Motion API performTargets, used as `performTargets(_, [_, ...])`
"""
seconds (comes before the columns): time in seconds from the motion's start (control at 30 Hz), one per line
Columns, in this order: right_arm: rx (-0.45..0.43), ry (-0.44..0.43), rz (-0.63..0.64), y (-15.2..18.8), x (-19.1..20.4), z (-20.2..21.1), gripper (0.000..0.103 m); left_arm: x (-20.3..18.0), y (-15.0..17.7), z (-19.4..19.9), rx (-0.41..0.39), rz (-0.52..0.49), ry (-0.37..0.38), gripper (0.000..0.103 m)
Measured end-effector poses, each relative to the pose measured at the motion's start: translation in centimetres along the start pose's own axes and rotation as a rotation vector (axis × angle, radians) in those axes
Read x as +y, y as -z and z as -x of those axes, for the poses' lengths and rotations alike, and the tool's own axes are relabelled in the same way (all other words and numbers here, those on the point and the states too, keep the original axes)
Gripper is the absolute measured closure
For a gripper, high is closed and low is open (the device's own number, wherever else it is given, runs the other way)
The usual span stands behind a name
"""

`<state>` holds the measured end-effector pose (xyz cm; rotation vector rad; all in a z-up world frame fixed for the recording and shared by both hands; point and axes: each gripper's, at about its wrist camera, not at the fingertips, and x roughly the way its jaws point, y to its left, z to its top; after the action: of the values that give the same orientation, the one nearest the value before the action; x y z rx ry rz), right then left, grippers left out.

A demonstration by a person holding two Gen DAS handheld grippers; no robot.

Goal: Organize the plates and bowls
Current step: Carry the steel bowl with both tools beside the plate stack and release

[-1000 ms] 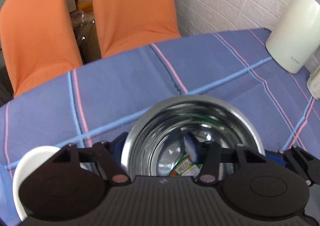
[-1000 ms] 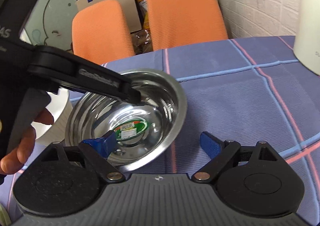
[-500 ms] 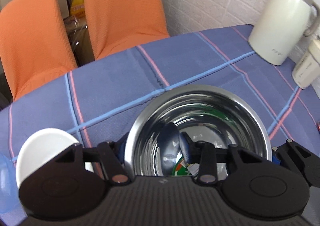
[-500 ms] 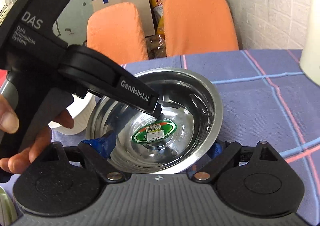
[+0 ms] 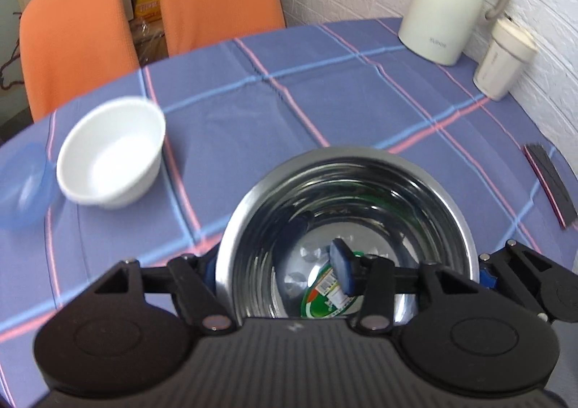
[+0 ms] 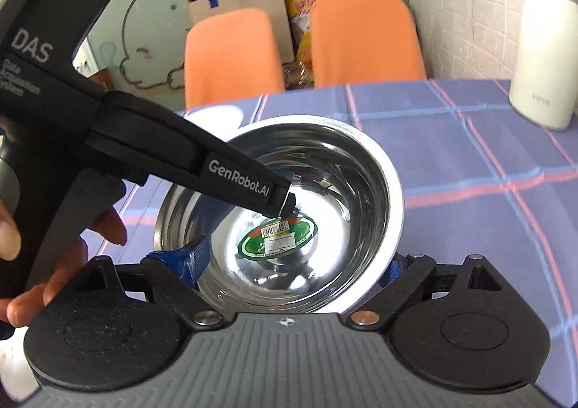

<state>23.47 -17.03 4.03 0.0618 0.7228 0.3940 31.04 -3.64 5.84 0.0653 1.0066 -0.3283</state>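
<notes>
Steel bowl (image 5: 346, 227) hangs just above the blue checked tablecloth (image 5: 325, 83), rigid, light, slick. Left gripper (image 5: 278, 269) pinches its near rim, jaws just eased slightly; right gripper (image 6: 292, 260) spans it widely, contact unclear. White bowl (image 5: 108, 155) sits nearby.

Brightness: both views were evenly and brightly lit.
Glare: highlights were thrown off the steel bowl (image 6: 289, 198), and the sticker on its floor was partly washed out.
Blur: the white bowl (image 5: 112, 153) and the tablecloth (image 5: 325, 83) stripes were smeared in the left wrist view.
Distortion: straight lines were bent towards the edges, and the corners were darkened.
Shadows: only soft ones were cast.
</notes>
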Motion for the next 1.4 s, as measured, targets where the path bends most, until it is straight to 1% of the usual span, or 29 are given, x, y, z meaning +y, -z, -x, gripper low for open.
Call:
performTargets(0.07, [0.013,-0.016,-0.011,1.4,0.5,0.8,0.023,0.0,1.8,0.4,0.009,0.007,0.006,0.056])
performTargets(0.2, [0.038,-0.027,-0.015,3.1,1.6,1.5,0.023,-0.2,4.4,0.8,0.014,0.005,0.003,0.055])
performTargets(0.37, [0.053,-0.026,-0.02,3.9,2.3,1.6,0.023,-0.1,5.9,0.7,0.027,0.017,0.018,0.054])
performTargets(0.47, [0.074,-0.046,-0.034,5.0,2.2,1.8,0.023,-0.1,6.7,0.6,0.029,0.017,0.015,0.053])
performTargets(0.6, [0.094,-0.063,-0.052,5.5,2.0,1.4,0.023,0.2,6.7,-0.2,0.042,0.034,0.017,0.052])
performTargets(0.7, [0.093,-0.053,-0.041,5.6,2.5,1.3,0.023,0.2,6.6,-0.4,0.031,0.029,0.02,0.047])
performTargets(0.73, [0.092,-0.06,-0.046,5.8,2.3,1.4,0.024,0.3,6.6,-0.4,0.027,0.03,0.022,0.041])
performTargets(0.77, [0.091,-0.066,-0.054,5.9,2.0,1.5,0.025,0.4,6.6,-0.4,0.021,0.035,0.019,0.038])
performTargets(0.83, [0.09,-0.072,-0.076,6.1,1.5,2.2,0.025,0.6,6.5,-0.1,0.006,0.044,0.01,0.036])
performTargets(1.0, [0.037,-0.05,-0.146,6.2,-0.5,4.4,0.025,2.0,6.2,2.5,-0.061,0.086,0.008,0.033])
performTargets(1.03, [0.02,-0.035,-0.161,6.2,-1.1,5.0,0.025,2.4,6.2,3.1,-0.078,0.095,0.001,0.03])
performTargets(1.17, [-0.046,0.007,-0.202,6.0,-2.7,6.9,0.025,3.8,6.3,5.2,-0.133,0.12,-0.034,0.03])
performTargets(1.3, [-0.071,0.025,-0.233,5.5,-3.8,7.2,0.025,4.8,6.8,6.8,-0.163,0.125,-0.085,0.03])
performTargets(1.4, [-0.072,0.017,-0.242,5.0,-3.9,6.7,0.025,5.4,7.3,7.6,-0.17,0.12,-0.1,0.029])
